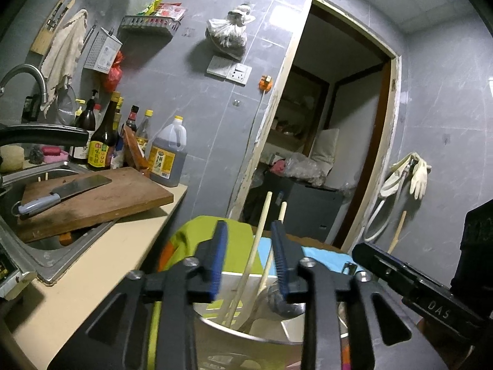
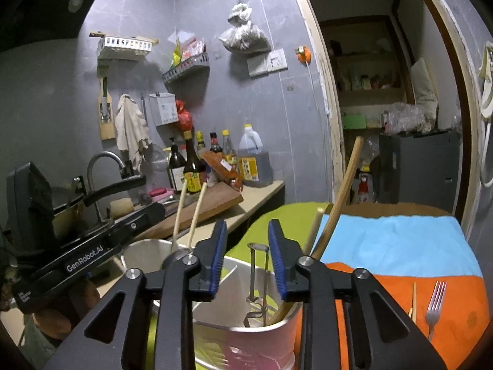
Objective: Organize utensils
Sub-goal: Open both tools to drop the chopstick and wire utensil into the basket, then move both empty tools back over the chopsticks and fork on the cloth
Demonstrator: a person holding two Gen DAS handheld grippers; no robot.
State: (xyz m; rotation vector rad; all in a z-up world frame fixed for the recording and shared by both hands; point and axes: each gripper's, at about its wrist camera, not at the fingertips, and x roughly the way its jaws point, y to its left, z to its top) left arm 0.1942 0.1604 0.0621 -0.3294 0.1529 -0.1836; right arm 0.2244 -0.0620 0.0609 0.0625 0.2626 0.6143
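Chopsticks (image 1: pixel 260 240) btwn tongs; cloth (image 2: pixel 400 240) right clear.

— How is the light?

— Dim and cool. A pale glare patch sits on the grey wall tiles (image 1: pixel 279 15) beside the doorway (image 1: pixel 339 123), so the lamp seems overhead; its source is out of sight. The hanging bag (image 1: pixel 228 30) casts a soft shadow down and to the left.

— And the room past the door?

— Darker, its shelves murky.

— Sharpness?

— Fair in the middle, grainy in the dark parts. Both views bulge strongly: the door frame (image 2: pixel 326 108) bows, and the corners fall to black. The near black gripper arms (image 2: pixel 172 314) look slightly soft.
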